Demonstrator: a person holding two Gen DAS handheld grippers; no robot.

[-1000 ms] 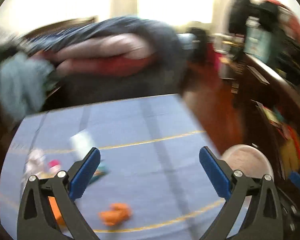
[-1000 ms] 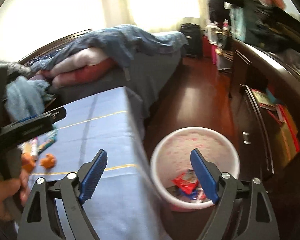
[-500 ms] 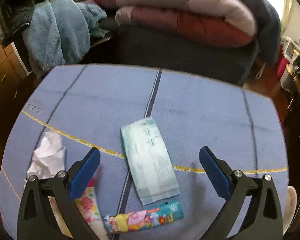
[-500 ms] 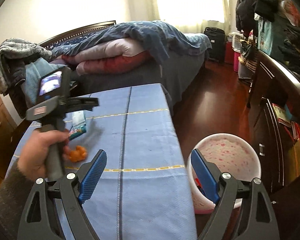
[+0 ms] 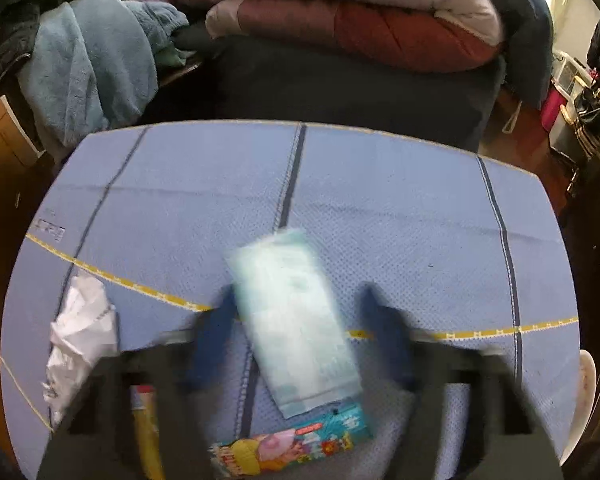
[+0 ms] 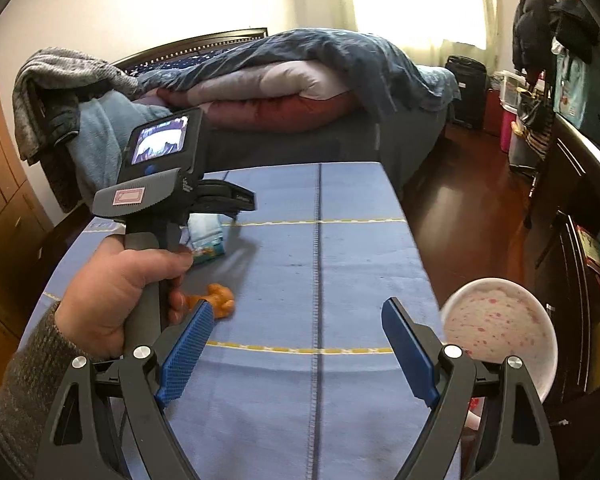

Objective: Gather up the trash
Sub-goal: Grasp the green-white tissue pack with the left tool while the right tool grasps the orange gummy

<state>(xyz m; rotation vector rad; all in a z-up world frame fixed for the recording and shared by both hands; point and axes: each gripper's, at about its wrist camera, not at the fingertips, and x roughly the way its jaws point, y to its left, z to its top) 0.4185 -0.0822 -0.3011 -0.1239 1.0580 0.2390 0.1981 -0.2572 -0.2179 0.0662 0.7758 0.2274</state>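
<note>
In the left wrist view my left gripper [image 5: 300, 320] is blurred, its jaws open on either side of a pale green flat packet [image 5: 296, 328] lying on the blue cloth table [image 5: 400, 220]. A colourful snack wrapper [image 5: 296, 440] lies just below the packet, a crumpled white tissue [image 5: 80, 340] at the left and a yellow-red wrapper [image 5: 146, 432] beside it. In the right wrist view my right gripper [image 6: 298, 346] is open and empty above the table's near part. An orange scrap [image 6: 216, 300] lies by the left hand. The packet [image 6: 206, 234] shows under the left gripper [image 6: 236, 200].
A pink speckled trash bin [image 6: 500, 328] stands on the floor off the table's right edge; its rim shows in the left wrist view [image 5: 584, 392]. A bed with piled quilts [image 6: 300, 96] lies beyond the table. Dark cabinets [image 6: 580, 208] line the right side.
My left gripper has swung from the bin side to the table's left and down over the green packet, with its jaws narrowing. My right gripper has turned from the bin toward the table.
</note>
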